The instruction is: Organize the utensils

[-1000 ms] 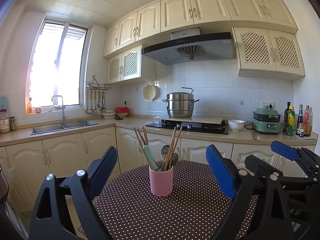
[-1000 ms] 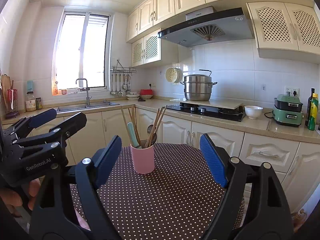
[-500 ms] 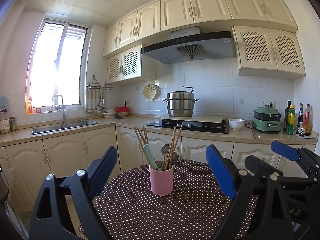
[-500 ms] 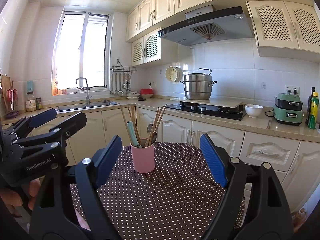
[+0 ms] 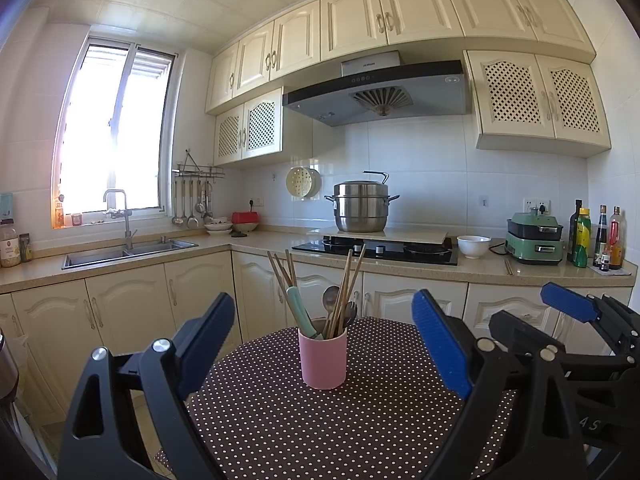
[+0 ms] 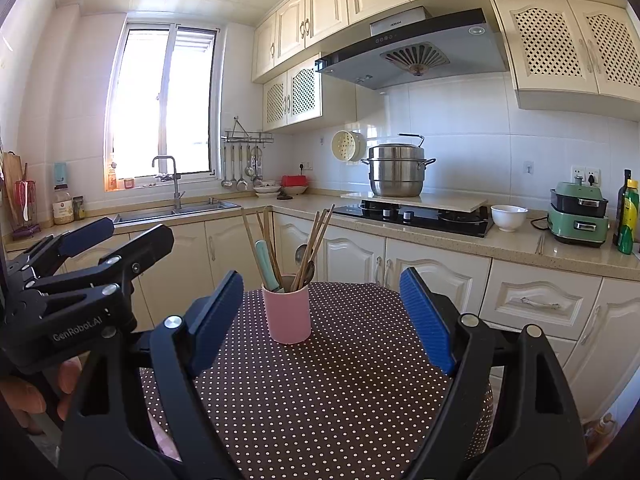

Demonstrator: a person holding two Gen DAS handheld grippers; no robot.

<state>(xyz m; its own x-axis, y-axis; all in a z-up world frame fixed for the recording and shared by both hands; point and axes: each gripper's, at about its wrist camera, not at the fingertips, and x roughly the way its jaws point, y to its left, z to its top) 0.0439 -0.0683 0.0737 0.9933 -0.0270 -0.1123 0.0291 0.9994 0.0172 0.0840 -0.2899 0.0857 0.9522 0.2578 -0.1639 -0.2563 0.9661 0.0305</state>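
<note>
A pink cup [image 5: 322, 358] [image 6: 287, 314] stands upright on a brown polka-dot tablecloth [image 5: 320, 432] [image 6: 340, 392]. In the cup are several wooden chopsticks [image 5: 346, 284], a teal-handled utensil [image 5: 299, 310] and metal spoons [image 5: 331, 298]. My left gripper [image 5: 320, 316] is open, short of the cup, with nothing between its blue pads. My right gripper [image 6: 320, 284] is open too, also short of the cup and holding nothing. In each wrist view the other gripper shows at the side: the right gripper [image 5: 536, 316] and the left gripper [image 6: 124, 234].
Behind the table runs an L-shaped counter with a sink [image 5: 128, 250], a hob with a steel pot [image 5: 362, 208], a white bowl [image 5: 473, 246], a green appliance [image 5: 534, 238] and bottles [image 5: 582, 238]. A person's hand [image 6: 36, 396] holds the left gripper.
</note>
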